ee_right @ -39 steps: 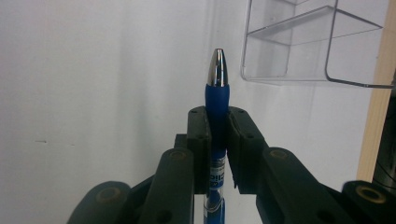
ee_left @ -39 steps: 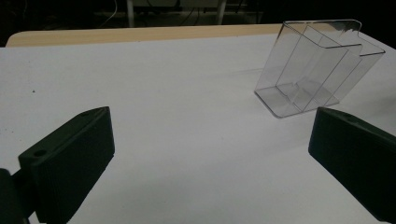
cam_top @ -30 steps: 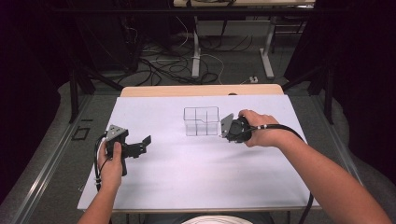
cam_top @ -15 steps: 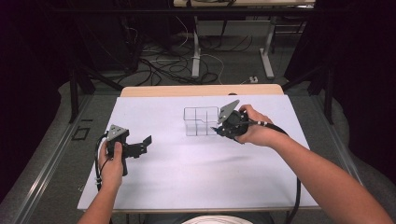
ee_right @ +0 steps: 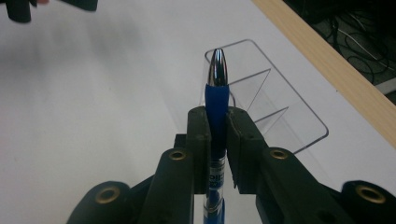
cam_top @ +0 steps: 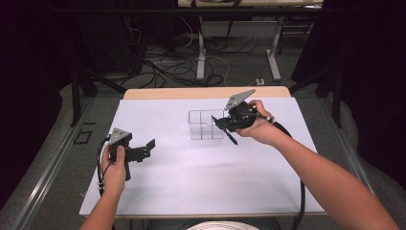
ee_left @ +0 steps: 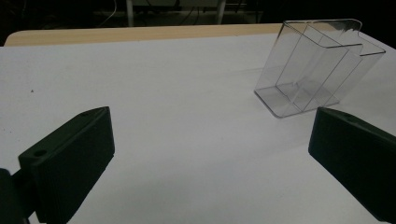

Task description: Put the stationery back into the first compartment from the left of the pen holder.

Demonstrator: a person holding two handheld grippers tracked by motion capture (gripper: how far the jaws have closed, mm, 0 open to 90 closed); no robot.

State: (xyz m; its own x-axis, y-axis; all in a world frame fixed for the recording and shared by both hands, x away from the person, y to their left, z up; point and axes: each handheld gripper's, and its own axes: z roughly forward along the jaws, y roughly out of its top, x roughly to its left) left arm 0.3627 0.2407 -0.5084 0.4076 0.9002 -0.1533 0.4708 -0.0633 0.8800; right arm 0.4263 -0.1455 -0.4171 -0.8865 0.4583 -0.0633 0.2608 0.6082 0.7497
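While I look down from the high view, my right gripper [cam_top: 229, 123] sits over the near right corner of the clear organizer [cam_top: 207, 124], which stands mid-table toward the far edge on the white sheet [cam_top: 201, 177]. A blue pen [cam_top: 225, 130] is clamped in it, one end slanting down toward me and the other reaching over the compartments. My right hand [cam_top: 256, 125] wraps the handle from the right, forearm stretched diagonally across the table, the grey plate tipped up. My left hand [cam_top: 115, 165] holds the left gripper [cam_top: 146, 149] low over the sheet, well apart from the organizer, pointing toward it. Through the left gripper view, my two jaws stand wide apart with nothing between them, and the organizer [ee_left: 314, 70] appears ahead to the right, leaning in the frame because my hand is rolled; its compartments look empty. Through the right gripper view, the jaws are pressed together on the pen [ee_right: 217, 100] along its blue grip, silver tip pointing forward over the organizer [ee_right: 275, 109] and its dividers. My worry is that the tip lands on a divider or the rim rather than inside a compartment, since it lines up close to a wall. A light, unheld organizer could also slide or tip if the pen pushes it sideways. Gripped on its rubber sleeve, the pen might also pivot if it touches something.
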